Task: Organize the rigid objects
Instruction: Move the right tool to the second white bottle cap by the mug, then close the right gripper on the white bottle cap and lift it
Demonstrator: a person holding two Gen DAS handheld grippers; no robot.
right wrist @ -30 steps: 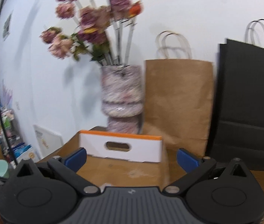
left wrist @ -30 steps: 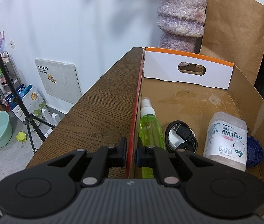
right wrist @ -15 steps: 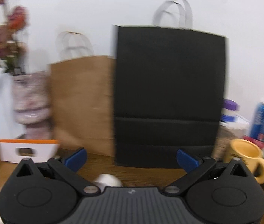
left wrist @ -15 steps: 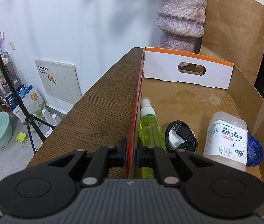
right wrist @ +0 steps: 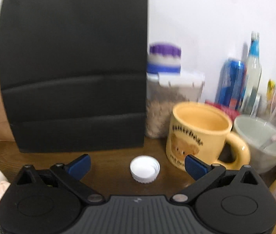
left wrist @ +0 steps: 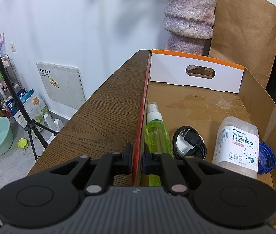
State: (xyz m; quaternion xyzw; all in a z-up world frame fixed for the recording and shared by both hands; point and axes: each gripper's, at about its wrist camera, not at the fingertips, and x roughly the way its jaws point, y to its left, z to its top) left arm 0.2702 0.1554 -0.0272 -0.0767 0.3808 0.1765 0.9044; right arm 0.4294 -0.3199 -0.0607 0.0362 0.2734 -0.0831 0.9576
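Left gripper [left wrist: 137, 159] clamped, right gripper [right wrist: 137, 164] agape

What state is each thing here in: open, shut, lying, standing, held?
left gripper: shut on the box wall
cardboard box: open-topped
green spray bottle: lying in box
cotton bud tub: lying in box
right gripper: open, empty
white cap: upside down on table
yellow mug: upright

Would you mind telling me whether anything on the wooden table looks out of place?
A loose white plastic bottle cap lies upside down on the wooden table, apart from any bottle, beside the yellow ceramic mug. The open right gripper points at it.
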